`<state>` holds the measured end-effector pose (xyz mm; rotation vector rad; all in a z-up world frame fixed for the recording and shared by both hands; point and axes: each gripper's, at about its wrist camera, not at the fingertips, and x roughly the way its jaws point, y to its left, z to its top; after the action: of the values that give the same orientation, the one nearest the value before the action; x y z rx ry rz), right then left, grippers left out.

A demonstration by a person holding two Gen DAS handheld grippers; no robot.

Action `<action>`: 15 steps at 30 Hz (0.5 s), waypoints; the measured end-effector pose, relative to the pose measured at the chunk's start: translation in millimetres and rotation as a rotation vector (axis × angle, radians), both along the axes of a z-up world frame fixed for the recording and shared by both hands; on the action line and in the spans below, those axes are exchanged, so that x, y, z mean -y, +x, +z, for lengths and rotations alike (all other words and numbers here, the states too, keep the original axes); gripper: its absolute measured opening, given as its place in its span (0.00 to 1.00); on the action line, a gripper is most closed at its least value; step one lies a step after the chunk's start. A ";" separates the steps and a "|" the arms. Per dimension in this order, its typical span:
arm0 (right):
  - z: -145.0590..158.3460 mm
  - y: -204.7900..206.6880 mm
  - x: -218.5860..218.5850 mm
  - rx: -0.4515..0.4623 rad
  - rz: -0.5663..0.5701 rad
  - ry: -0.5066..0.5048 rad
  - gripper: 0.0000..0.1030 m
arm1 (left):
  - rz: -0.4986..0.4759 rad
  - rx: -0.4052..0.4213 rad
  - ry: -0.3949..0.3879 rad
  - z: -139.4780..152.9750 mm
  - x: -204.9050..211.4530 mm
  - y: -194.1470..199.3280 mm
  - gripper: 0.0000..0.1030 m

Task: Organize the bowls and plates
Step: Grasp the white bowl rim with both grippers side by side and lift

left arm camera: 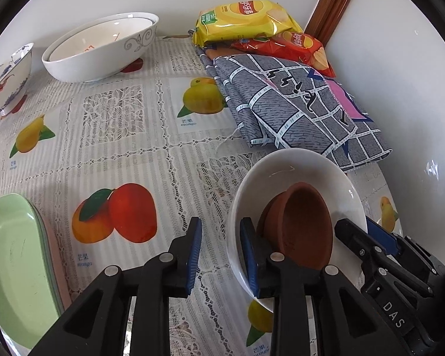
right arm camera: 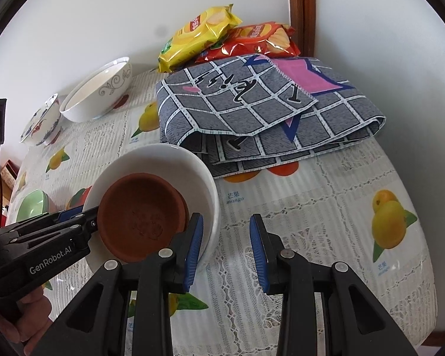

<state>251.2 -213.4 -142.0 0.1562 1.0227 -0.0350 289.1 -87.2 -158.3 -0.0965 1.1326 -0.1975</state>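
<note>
On the far left of the left wrist view sits a stack of green dishes (left arm camera: 13, 261), and behind it by the wall stands a small bowl with blue and red paint (left arm camera: 7, 78). Next to that is a big white bowl (left arm camera: 101, 47) with another white bowl sitting inside it. They all rest on a table cloth with mango pictures (left arm camera: 127, 154).

The left tongs (left arm camera: 221, 256) are wide apart. The finger on the right side (left arm camera: 249, 255) sits right at the rim of a white bowl (left arm camera: 296, 166), and it looks like it reaches inside. The other finger hangs over the cloth with nothing in it.

Inside that white bowl lies a small brown clay dish (left arm camera: 302, 225), tipped up on its side against the bowl wall. It seems to be two dishes stacked.

Behind the bowl is a folded grey checked cloth (left arm camera: 287, 109), touching the bowl's far rim. A yellow chip bag (left arm camera: 243, 19) and a red chip bag (left arm camera: 290, 47) lie past it in the corner.

The right tongs (right arm camera: 227, 249) are wide apart too and hold nothing. Their left finger (right arm camera: 194, 246) is just beside the white bowl's outside wall
</note>
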 end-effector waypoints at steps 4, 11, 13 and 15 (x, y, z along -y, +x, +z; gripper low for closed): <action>-4.8 4.8 -1.5 -0.016 -0.002 0.006 0.32 | -0.002 -0.001 0.001 -2.1 0.7 2.4 0.27; -11.7 11.7 -3.4 -0.044 -0.014 -0.006 0.32 | -0.019 -0.019 -0.009 -7.1 1.4 5.5 0.27; -11.4 12.1 -3.2 -0.039 -0.017 -0.009 0.32 | -0.025 -0.022 -0.012 -8.2 1.6 6.1 0.27; -11.4 12.4 -2.3 -0.038 -0.018 -0.007 0.33 | -0.027 -0.025 -0.013 -8.5 2.2 7.1 0.27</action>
<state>263.5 -211.1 -153.4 0.1586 1.0588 -0.0587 296.2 -89.4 -166.7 -0.0951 1.1578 -0.2281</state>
